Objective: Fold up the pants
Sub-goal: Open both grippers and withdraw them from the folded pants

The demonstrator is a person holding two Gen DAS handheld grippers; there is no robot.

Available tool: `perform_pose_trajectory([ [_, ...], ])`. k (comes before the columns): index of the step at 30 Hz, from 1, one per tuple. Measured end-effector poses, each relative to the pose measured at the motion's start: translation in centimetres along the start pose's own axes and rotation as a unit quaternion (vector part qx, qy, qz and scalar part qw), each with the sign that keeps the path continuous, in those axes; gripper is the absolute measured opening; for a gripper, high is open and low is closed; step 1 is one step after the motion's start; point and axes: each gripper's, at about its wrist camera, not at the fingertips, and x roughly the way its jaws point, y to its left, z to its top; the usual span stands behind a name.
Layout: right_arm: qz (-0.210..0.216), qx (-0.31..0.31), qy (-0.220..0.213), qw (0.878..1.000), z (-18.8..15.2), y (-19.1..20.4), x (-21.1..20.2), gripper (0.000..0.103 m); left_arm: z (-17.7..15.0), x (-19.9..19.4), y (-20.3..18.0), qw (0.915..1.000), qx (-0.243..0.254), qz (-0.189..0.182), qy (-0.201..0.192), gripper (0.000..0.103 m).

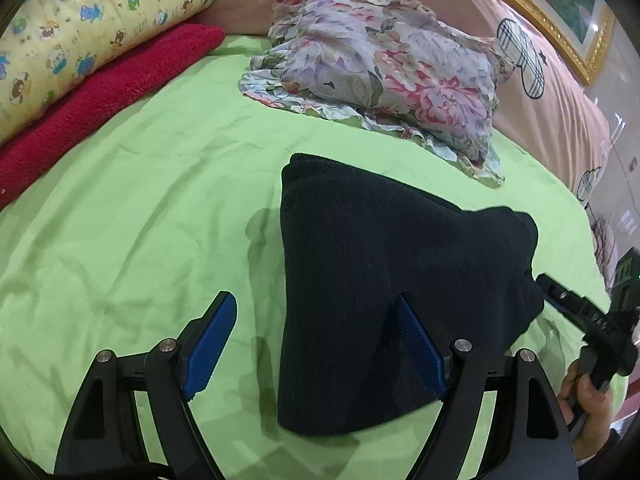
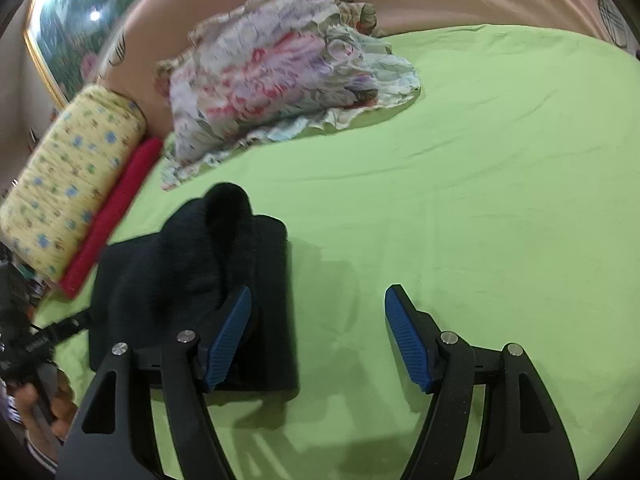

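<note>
- The left gripper (image 1: 312,344) fills the bottom of the left wrist view, its blue pads (image 1: 212,344) spread wide and gripping nothing.
- Its right-hand finger overlaps the pants (image 1: 376,288) in the picture; whether it touches them I cannot tell.
- The pants, a dark folded bundle, lie on the green sheet (image 1: 140,208) at the centre and lower right of that view.
- The right gripper (image 2: 318,336) sits at the bottom of the right wrist view, also wide apart and holding nothing.
- Its left-hand pad overlaps the pants (image 2: 192,280), which lie at lower left there.
- In the left wrist view it enters from the right edge, its tip at the pants' right edge, with a hand (image 1: 588,400) around the handle.
- A floral cloth (image 1: 380,72) lies beyond the pants, upper centre.
- A red towel (image 1: 100,108) and yellow pillow (image 1: 88,20) sit at upper left.
</note>
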Motion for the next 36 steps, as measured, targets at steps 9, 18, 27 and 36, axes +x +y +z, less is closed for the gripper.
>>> perform_pose_trajectory([
  [9, 0.035, -0.034, -0.010, 0.999, -1.0, 3.0, -2.3, 0.070, -1.9, -2.6, 0.1, 0.9998, 0.010, 0.018, -0.008, 0.083],
  [18, 0.055, -0.087, -0.012, 0.995, -2.8, 6.2, -3.2, 0.072, -3.8, -4.5, -0.7, 0.9969, 0.043, 0.060, -0.029, 0.084],
  [27, 0.061, -0.112, -0.013, 0.992, -4.2, 7.4, -3.7, 0.080, -4.7, -5.4, -1.1, 0.9951, 0.050, 0.076, -0.038, 0.084],
  [36, 0.060, -0.138, -0.030, 0.988, -5.3, 8.2, -4.5, 0.088, -5.6, -5.8, -1.5, 0.9932, 0.064, 0.084, -0.050, 0.086],
])
